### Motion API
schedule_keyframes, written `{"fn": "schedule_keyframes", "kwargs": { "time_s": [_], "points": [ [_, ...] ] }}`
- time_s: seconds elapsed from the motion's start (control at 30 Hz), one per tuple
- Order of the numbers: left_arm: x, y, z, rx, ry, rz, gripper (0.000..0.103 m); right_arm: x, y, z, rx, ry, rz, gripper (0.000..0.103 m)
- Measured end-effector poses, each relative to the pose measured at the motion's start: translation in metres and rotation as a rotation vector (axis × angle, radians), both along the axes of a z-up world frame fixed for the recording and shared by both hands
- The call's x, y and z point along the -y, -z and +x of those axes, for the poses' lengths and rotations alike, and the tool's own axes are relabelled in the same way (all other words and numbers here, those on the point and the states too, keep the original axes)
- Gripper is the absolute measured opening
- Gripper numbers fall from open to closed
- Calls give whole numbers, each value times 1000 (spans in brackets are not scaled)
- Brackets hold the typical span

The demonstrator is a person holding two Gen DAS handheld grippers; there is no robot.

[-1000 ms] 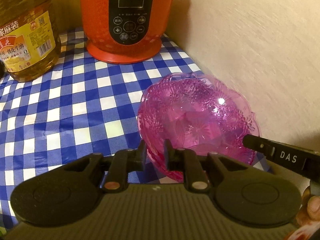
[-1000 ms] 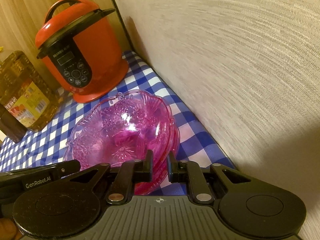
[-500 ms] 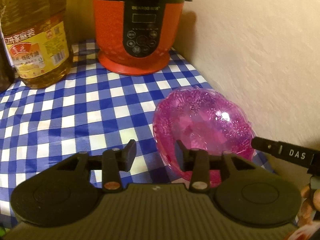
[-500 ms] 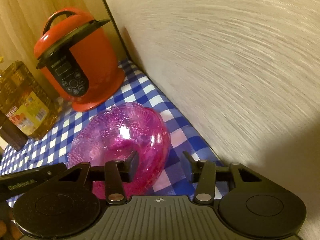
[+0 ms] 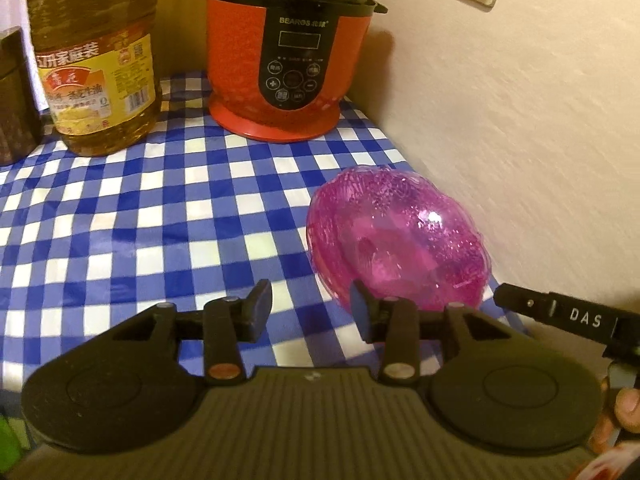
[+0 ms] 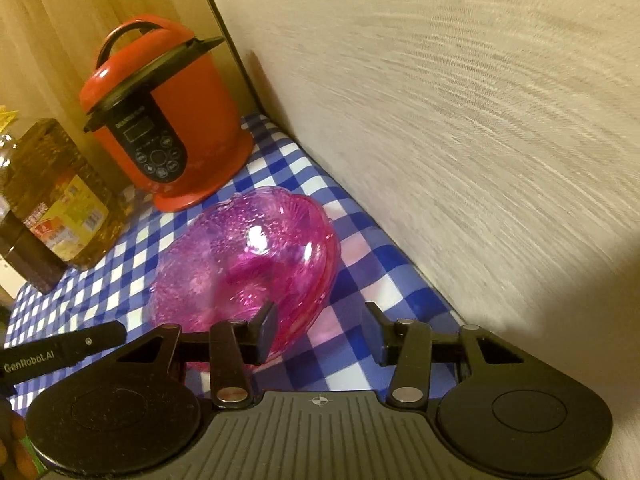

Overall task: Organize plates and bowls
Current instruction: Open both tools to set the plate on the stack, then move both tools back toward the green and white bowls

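Both grippers empty and spread, the pink bowls stacked by the wall.

Nearest me, the left gripper [image 5: 308, 312] hangs with its jaws wide apart over the checked tablecloth [image 5: 160, 216], holding nothing; the right gripper [image 6: 320, 332] is likewise spread and empty, its left finger just in front of the stack's near rim. Past them, at about 1 o'clock from the left gripper, the pink bowls [image 5: 396, 240] sit nested, at least 2 by the doubled rim, close to the wall [image 5: 520, 120]. Farther back, at 12 o'clock, stands the red cooker [image 5: 288, 60], with the oil bottle [image 5: 96, 64] at 10 o'clock. The risk I see: a finger nudging that rim could tip or skid the light stack against the wall.
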State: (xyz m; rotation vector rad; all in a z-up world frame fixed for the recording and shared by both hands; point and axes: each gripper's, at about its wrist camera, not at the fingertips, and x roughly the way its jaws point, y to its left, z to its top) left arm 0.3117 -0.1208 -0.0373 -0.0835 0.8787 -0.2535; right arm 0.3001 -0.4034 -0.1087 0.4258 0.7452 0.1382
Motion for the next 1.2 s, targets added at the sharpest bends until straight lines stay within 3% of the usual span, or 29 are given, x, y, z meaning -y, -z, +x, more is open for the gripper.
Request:
{"fn": "schedule_keyframes", "kwargs": {
  "time_s": [0.6,0.87,1.2],
  "points": [
    [-49,-43,-116,40,-100,-22,48,-35,-57,-88,47,-125,19,47],
    [-77,-59,-170,50,-175,-6,52,-62,-61,-130,50,-204,27,47],
    [-113,-53,-213,12,-258,0,53,-93,-61,-170,42,-289,22,47]
  ]
}}
